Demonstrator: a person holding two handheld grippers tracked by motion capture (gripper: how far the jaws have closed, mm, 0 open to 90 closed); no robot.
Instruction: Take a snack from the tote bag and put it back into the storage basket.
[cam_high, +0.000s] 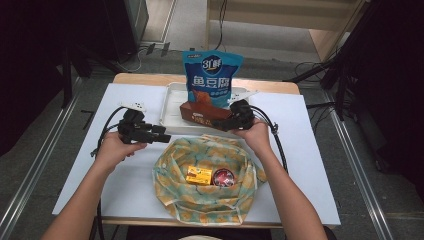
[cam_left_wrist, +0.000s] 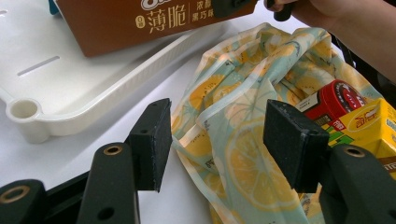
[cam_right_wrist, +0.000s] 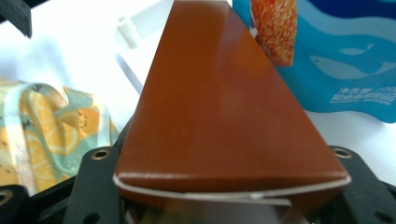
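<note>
In the high view the right gripper (cam_high: 231, 121) sits right of centre, at the near right end of the brown box (cam_high: 202, 114), which lies partly over the front rim of the white tray (cam_high: 172, 95) at the middle of the frame. In the right gripper view the box (cam_right_wrist: 224, 102) runs up from the bottom edge between the two black jaws, with its end seated deep between them; the jaws look clamped on its sides, though the pads themselves are hidden behind the carton, so the contact is probably there rather than plainly seen. A blue snack bag (cam_high: 211, 75) stands upright behind the box, in the upper middle of the high view.

The left gripper (cam_high: 159, 134) is at centre left, level above the white counter (cam_high: 310, 165), pointing toward the yellow-and-green cloth bag (cam_high: 202, 202) that lies open at lower centre. In the left gripper view its jaws stand wide apart with nothing pressed between them; the bag's lemon-print fabric (cam_left_wrist: 243, 154) lies beyond the gap. Inside the bag a yellow drink carton (cam_high: 198, 175) and a red can (cam_high: 223, 177) rest side by side, touching or nearly so.
</note>
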